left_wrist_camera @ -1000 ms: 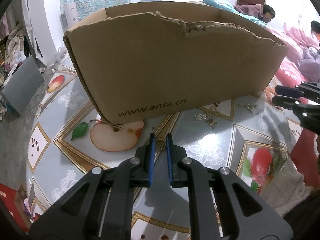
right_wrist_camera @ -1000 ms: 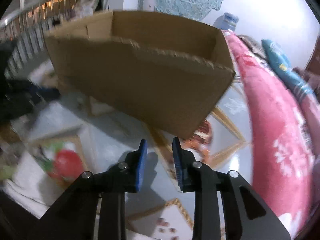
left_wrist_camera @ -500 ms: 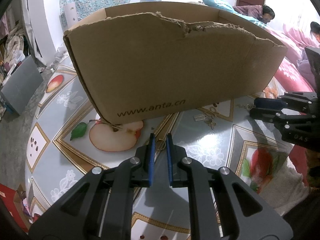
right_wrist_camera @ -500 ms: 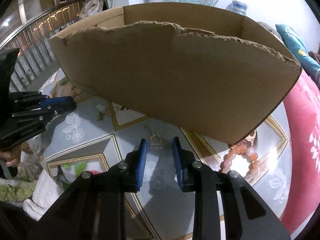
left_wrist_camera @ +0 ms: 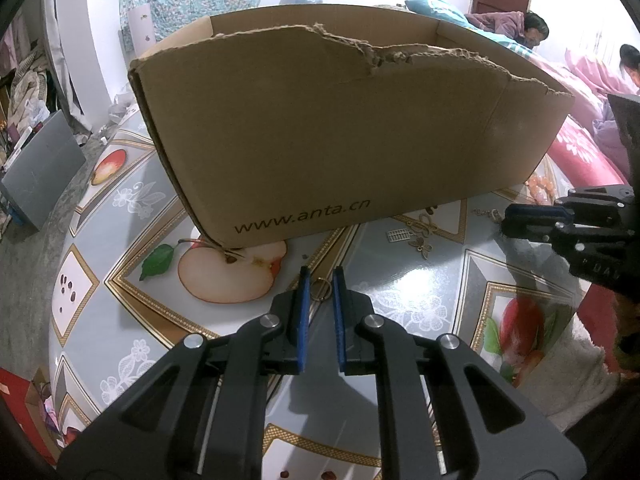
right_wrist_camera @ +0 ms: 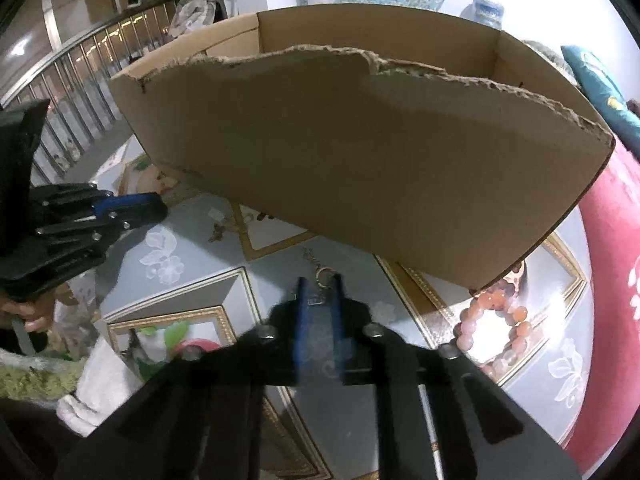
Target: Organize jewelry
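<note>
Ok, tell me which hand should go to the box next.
Probably left: the left tongs already pinch the ring before the cardboard box; the right tongs are only closing on a charm.

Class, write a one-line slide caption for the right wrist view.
Right gripper closing on a small metal charm before a torn cardboard box, pink bead bracelet alongside.

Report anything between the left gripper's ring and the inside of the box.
Only the box's near wall stands between: the ring, in the left gripper, must clear its torn top edge. The right gripper, closing on a charm, is aside.
</note>
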